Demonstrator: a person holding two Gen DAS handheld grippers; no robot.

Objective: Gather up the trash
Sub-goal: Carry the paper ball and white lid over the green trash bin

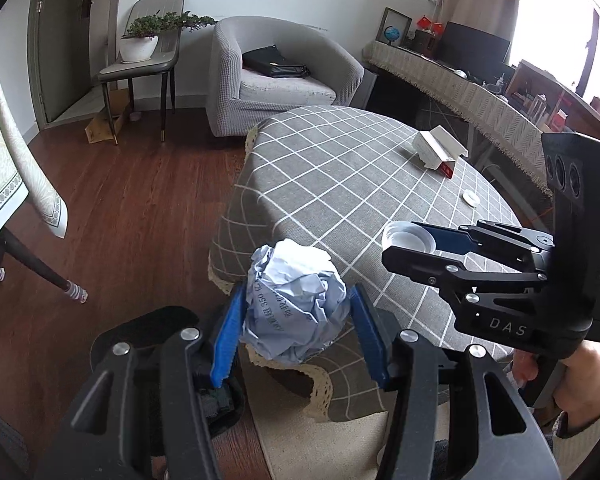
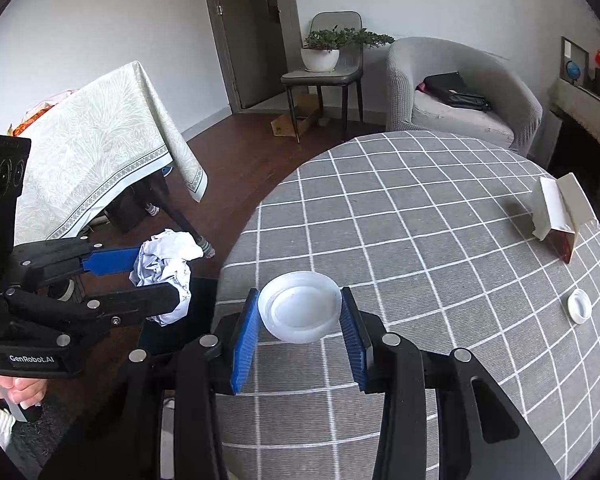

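Observation:
My left gripper [image 1: 298,312] is shut on a crumpled ball of pale blue paper [image 1: 296,300] and holds it off the left edge of the round table, above the floor; it also shows in the right wrist view [image 2: 164,272]. My right gripper [image 2: 300,316] is shut on a white plastic lid [image 2: 300,306] and holds it just above the grey checked tablecloth [image 2: 420,240]; the lid also shows in the left wrist view [image 1: 408,238]. A torn white and red carton [image 1: 440,152] and a small white cap [image 1: 471,199] lie on the table's far right.
A dark bin or bag [image 1: 160,328] sits on the floor below my left gripper. A grey armchair [image 1: 284,72], a chair with a potted plant [image 1: 140,48], a cloth-covered table [image 2: 92,152] and a long desk [image 1: 480,92] stand around.

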